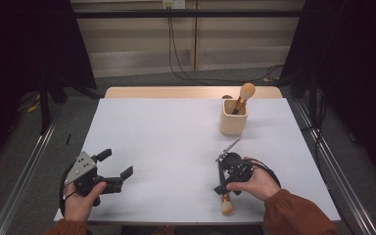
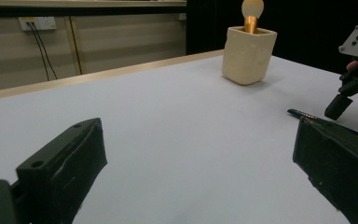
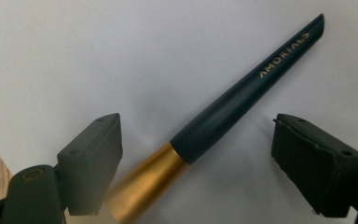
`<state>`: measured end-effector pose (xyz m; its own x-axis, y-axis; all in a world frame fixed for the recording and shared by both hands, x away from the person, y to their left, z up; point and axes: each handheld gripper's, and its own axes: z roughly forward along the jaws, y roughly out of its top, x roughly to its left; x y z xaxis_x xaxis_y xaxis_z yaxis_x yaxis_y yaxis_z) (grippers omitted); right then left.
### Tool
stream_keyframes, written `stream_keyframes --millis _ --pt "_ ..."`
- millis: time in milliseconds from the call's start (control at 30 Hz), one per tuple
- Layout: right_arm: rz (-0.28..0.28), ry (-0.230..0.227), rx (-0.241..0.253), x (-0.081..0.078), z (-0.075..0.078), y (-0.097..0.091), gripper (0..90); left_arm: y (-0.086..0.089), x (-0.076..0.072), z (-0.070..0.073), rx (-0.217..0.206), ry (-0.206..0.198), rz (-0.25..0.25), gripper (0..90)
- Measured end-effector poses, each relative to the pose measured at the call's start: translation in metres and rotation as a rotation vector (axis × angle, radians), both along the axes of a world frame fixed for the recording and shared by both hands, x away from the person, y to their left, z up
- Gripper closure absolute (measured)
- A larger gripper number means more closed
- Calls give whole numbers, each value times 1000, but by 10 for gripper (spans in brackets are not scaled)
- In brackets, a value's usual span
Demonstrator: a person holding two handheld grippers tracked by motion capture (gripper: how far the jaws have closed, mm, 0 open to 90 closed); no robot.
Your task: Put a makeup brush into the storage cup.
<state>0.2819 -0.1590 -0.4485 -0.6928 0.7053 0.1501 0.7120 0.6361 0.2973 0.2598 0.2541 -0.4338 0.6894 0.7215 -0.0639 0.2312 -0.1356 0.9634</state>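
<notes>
Right gripper [image 1: 223,172]: jaws apart, pointed down at the table [image 1: 166,142], one on each side of a makeup brush [image 1: 226,201]; neither pad presses on it.
Brush between the jaws: lies flat on the table; in the right gripper view its dark handle [image 3: 242,98] runs up and away from the jaws, its gold ferrule [image 3: 144,179] sits close to the left-hand jaw, well clear of the other.
Brush head: pale bristles stick out beyond the gripper on the person's side, seen from the high view.
Left gripper [image 1: 112,171]: jaws wide apart, nothing between them, held low over the table, well apart from the right gripper.
Cup [image 1: 233,116]: beyond the right gripper, farther up the table, upright.
Second brush [image 1: 244,96]: stands in the cup, head up, leaning.
</notes>
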Motion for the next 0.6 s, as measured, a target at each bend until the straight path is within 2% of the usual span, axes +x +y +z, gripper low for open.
stream_keyframes --millis 100,200,400,533,600 --pt "-6 -16 -5 -1 1 1 206 0 0 0 1 0 -1 24" --pt "-7 -6 -7 -2 0 2 245 0 0 0 0 1 -1 25" --pt "14 11 -44 -5 -3 5 313 0 0 0 2 1 -4 27" --pt "25 -16 -73 -8 -3 7 370 0 0 0 -1 1 -4 27" --pt "19 -11 -86 -9 -2 8 404 0 0 0 -4 3 -4 27"
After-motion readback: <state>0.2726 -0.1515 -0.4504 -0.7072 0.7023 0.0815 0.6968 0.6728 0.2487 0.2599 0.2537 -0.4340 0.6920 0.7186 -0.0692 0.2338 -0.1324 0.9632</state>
